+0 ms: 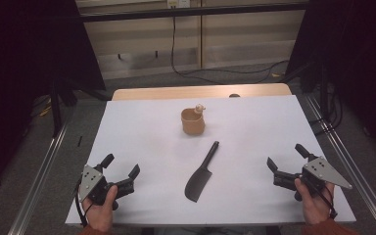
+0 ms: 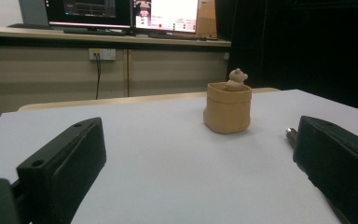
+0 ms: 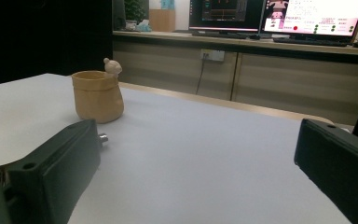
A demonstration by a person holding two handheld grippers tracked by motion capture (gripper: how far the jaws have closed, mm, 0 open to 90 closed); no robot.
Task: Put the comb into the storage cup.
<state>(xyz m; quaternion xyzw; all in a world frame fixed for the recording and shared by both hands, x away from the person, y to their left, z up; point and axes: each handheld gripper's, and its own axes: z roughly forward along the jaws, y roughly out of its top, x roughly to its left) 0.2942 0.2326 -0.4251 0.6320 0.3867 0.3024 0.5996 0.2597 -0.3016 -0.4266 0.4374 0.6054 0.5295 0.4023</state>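
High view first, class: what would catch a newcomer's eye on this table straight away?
A tan cup with a small bear figure on its rim stands upright at the middle of the white sheet. Nearer the person lies a black cleaver, blade toward them, handle angled toward the cup. At the near corners the left gripper and right gripper rest open, touching neither.

Tan cup [image 1: 193, 122] with pale bear figure [image 1: 199, 108], black cleaver [image 1: 200, 175], white table cover [image 1: 254, 127], black grippers with grey plates.
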